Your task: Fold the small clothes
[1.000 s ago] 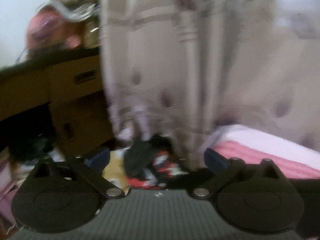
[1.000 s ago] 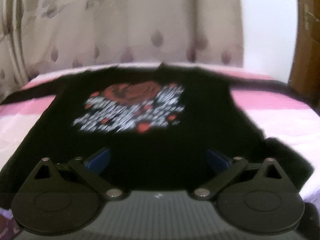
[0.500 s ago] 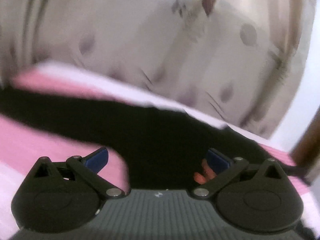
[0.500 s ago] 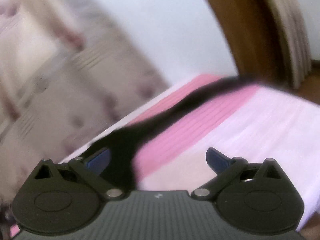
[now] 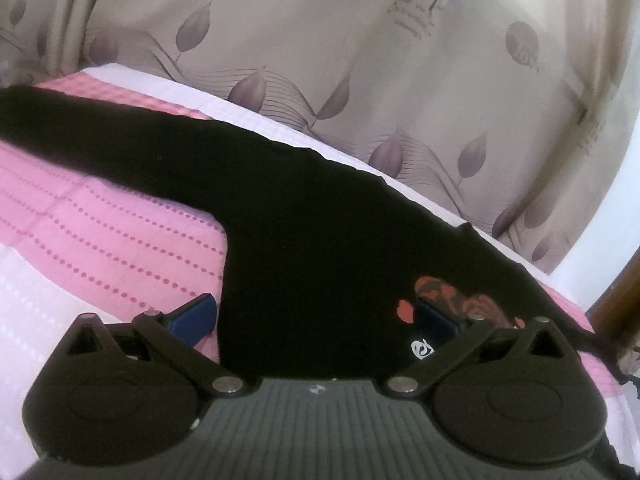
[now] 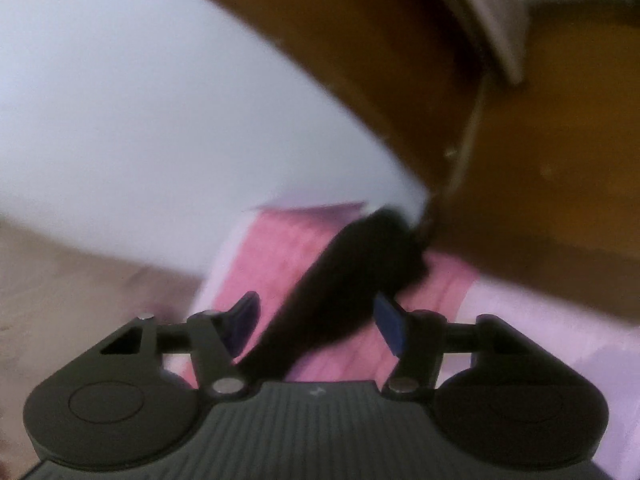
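The black shirt (image 5: 304, 240) lies on the bed (image 5: 100, 236). Left claw (image 5: 314, 316) is released over it. Right claw (image 6: 316, 320), also released, straddles a sleeve (image 6: 352, 272).

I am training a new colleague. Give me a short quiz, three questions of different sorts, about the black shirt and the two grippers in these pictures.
1. True or false: the black shirt lies spread on the pink bedcover.
2. Which gripper has its fingers closer together? A) left gripper B) right gripper
3. Fill in: between the right gripper's fingers lies the shirt's ____.

Key: 1. true. 2. B. 3. sleeve, though the view is blurred.
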Available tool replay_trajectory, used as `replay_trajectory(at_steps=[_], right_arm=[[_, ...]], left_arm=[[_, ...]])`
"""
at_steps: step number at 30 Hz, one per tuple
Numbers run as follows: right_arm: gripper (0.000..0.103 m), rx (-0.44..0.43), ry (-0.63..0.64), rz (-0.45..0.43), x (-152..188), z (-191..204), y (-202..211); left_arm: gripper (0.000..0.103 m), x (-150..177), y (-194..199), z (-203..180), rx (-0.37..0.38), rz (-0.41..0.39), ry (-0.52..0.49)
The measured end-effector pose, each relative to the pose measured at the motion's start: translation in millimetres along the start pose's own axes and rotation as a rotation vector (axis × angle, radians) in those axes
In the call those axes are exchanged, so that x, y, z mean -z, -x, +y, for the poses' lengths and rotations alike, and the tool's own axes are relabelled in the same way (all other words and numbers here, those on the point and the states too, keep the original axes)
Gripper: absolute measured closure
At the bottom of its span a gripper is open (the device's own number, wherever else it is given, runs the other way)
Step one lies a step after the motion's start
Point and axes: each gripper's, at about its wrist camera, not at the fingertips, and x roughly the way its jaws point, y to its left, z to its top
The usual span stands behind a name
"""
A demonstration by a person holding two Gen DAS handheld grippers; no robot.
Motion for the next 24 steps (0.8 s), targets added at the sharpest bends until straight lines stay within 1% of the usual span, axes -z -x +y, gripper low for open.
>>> replay_trajectory(at_steps=[2, 4, 5, 6, 7, 8, 9, 10, 11, 12, 13, 14, 15, 16, 18, 19, 20, 22, 23, 24], right_arm=[[0.040, 0.008, -0.014, 0.020, -2, 1, -16], [0.040, 0.038, 0.008, 0.037, -4, 4, -24], [0.048, 0.062, 0.037, 0.042, -3, 10, -29], [0.069, 0.080, 0.064, 0.036, -2, 14, -32], [0.083, 0.105, 0.095, 0.035, -4, 18, -38], [0.095, 0.125, 0.113, 0.039, -4, 22, -42], [0.097, 0.131, 0.119, 0.039, -6, 26, -47], [0.098, 0.106, 0.113, 0.023, -10, 23, -41], [0.099, 0.046, 0.092, -0.018, -13, 18, -33], [0.099, -0.059, 0.063, -0.091, -18, 16, -22], [0.099, -0.150, 0.070, -0.190, -22, 16, -8], [0.100, -0.152, 0.106, -0.254, -24, 16, 6], [0.100, -0.136, 0.115, -0.265, -27, 11, 15], [0.099, -0.123, 0.099, -0.242, -29, 3, 18], [0.097, -0.098, 0.115, -0.159, -28, -13, 19], [0.097, -0.072, 0.125, -0.116, -26, -19, 18], [0.093, -0.050, 0.112, -0.096, -25, -25, 16], [0.071, -0.044, 0.076, -0.071, -26, -35, 9], [0.038, -0.018, 0.076, -0.066, -26, -35, 3], [0.014, 0.022, 0.078, -0.067, -25, -34, -1]], left_arm=[[0.000, 1, -1, -5, -0.013, 0.001, -0.016], [0.000, 1, -3, -7, -0.022, 0.004, -0.027], [0.000, 4, -1, -8, -0.023, 0.003, -0.028], [0.000, 4, -1, -8, -0.024, 0.004, -0.029], [0.000, 4, -1, -8, -0.025, 0.004, -0.030], [0.000, 5, 1, -7, -0.026, 0.004, -0.030], [0.000, 5, 1, -7, -0.027, 0.004, -0.031], [0.000, 5, 1, -8, -0.027, 0.005, -0.032], [0.000, 5, 1, -8, -0.028, 0.006, -0.034], [0.000, 5, 1, -8, -0.028, 0.006, -0.034], [0.000, 5, 1, -8, -0.028, 0.006, -0.034], [0.000, 5, 1, -8, -0.027, 0.005, -0.032], [0.000, 5, 2, -7, -0.025, 0.006, -0.031], [0.000, 5, 2, -7, -0.023, 0.006, -0.030], [0.000, 5, 3, -7, -0.021, 0.003, -0.023], [0.000, 5, 3, -6, -0.019, 0.003, -0.021], [0.000, 5, 3, -7, -0.020, 0.002, -0.019], [0.000, 6, 3, -7, -0.023, 0.004, -0.023], [0.000, 6, 3, -8, -0.024, 0.004, -0.024], [0.000, 6, 3, -8, -0.025, 0.005, -0.026]])
